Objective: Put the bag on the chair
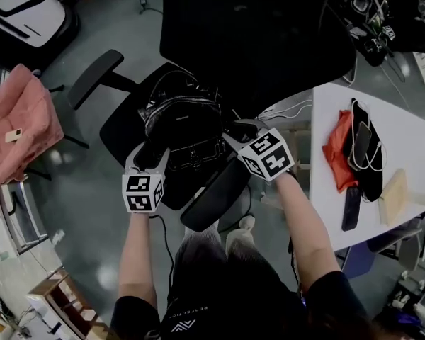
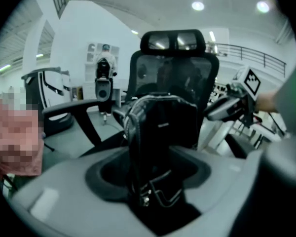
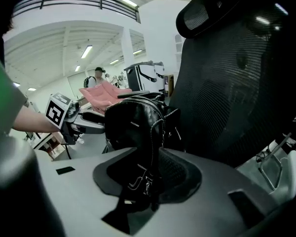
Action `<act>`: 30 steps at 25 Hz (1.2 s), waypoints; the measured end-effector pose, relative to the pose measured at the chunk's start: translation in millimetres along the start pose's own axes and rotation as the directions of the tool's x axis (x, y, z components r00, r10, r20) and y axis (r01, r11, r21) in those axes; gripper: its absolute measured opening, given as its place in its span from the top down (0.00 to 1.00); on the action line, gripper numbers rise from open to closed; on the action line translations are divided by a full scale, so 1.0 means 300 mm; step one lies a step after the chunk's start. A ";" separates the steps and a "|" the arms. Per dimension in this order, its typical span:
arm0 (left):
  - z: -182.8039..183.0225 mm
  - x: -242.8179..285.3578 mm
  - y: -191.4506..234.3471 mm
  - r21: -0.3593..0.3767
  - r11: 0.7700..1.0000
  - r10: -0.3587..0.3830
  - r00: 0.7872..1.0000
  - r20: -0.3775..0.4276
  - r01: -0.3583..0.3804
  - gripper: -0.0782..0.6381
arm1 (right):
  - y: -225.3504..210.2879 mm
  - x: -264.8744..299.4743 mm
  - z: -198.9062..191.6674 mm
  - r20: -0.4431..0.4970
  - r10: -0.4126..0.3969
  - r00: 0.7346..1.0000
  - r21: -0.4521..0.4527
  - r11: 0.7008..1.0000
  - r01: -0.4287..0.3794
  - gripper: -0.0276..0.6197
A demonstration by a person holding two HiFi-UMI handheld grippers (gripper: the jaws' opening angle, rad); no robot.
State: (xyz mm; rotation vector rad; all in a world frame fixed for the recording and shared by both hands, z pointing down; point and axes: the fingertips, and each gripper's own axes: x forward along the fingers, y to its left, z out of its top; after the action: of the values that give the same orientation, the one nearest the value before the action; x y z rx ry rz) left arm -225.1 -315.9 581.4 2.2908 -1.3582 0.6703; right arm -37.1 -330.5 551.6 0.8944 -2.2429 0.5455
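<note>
A black leather bag [image 1: 183, 122] rests upright on the seat [image 1: 120, 133] of a black office chair, in front of its mesh backrest [image 1: 248, 41]. My left gripper [image 1: 150, 156] is at the bag's near-left lower corner and my right gripper [image 1: 235, 134] at its right side. In the left gripper view the bag [image 2: 160, 127] stands in the gap of the left gripper [image 2: 148, 169], whose jaws are spread wide and do not press on it. In the right gripper view the bag's buckled edge [image 3: 138, 125] lies between the wide jaws of the right gripper [image 3: 148, 177].
The chair's armrests [image 1: 93, 76] [image 1: 216, 193] flank the seat. A white table [image 1: 404, 133] at the right holds an orange cloth [image 1: 338, 147] and dark items. A pink cloth [image 1: 18, 122] lies at the left. Cables run on the grey floor.
</note>
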 end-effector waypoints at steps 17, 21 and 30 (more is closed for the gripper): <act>0.095 -0.246 -0.128 -0.050 0.997 0.060 0.994 0.093 -0.056 0.62 | 0.101 -0.215 0.021 0.104 -0.016 0.994 0.007 1.000 0.016 0.78; 0.117 -0.291 -0.154 -0.081 0.996 0.050 0.993 0.111 -0.041 0.67 | 0.130 -0.251 0.028 0.128 -0.012 0.992 0.029 1.000 0.008 0.81; 0.170 -0.365 -0.213 -0.081 0.996 0.052 0.988 0.146 -0.041 0.80 | 0.184 -0.308 0.038 0.177 -0.019 0.984 0.060 0.998 0.008 0.91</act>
State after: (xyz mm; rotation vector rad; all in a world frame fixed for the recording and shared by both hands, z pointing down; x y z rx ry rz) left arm -203.4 -238.6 470.7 2.2916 -1.4820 0.4599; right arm -30.5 -258.1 471.4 1.0228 -2.3887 0.5473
